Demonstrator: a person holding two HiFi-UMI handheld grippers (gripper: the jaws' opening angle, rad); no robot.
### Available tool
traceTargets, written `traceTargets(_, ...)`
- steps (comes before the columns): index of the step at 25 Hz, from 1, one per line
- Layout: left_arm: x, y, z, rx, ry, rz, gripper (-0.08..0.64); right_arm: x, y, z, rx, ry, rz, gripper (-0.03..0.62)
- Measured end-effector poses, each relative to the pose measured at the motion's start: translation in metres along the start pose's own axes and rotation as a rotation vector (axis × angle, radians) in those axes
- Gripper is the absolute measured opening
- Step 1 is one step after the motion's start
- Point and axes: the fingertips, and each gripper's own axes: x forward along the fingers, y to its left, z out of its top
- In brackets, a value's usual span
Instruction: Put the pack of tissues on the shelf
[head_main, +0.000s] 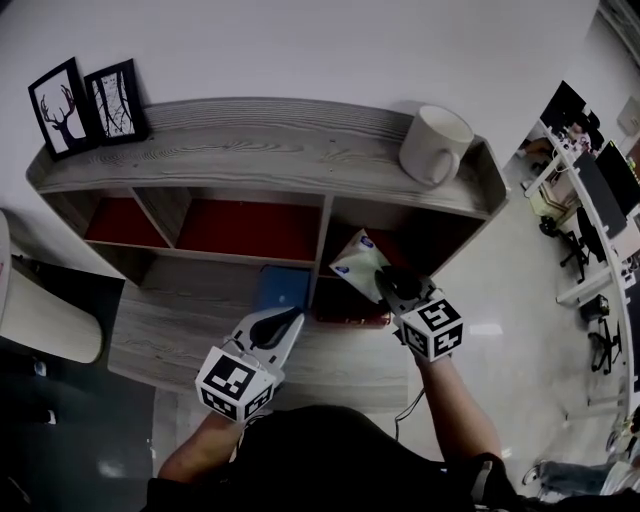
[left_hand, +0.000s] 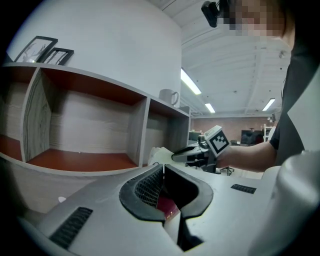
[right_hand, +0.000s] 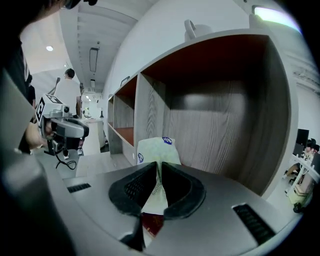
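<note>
Pack of tissues (right_hand: 156, 149) in right claw (right_hand: 160, 166), before right compartment of shelf (right_hand: 215, 130)

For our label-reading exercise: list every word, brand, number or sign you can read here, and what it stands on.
No text is readable.
pack of tissues: blue marks and small print, too blurred to read.
marker cubes: black-and-white square patterns, no words.
framed pictures: drawings only, no lettering.
</note>
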Motion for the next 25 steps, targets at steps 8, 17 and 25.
traceTargets(8,0.01,0.009,0.001,-0.009,-0.007,0.028,0.021,0.029,-0.023,0.001,-0.026,0.057,-0.02,0.04)
traceTargets(17,0.01,0.018,-0.002,-0.029,-0.008,0.046,0.021,0.053,-0.033,-0.003,-0.042,0.128,-0.032,0.043)
traceTargets(25,0.005,0.017,-0.004,-0.035,-0.008,0.033,0.021,0.04,-0.037,0.014,-0.052,0.063,-0.088,0.103)
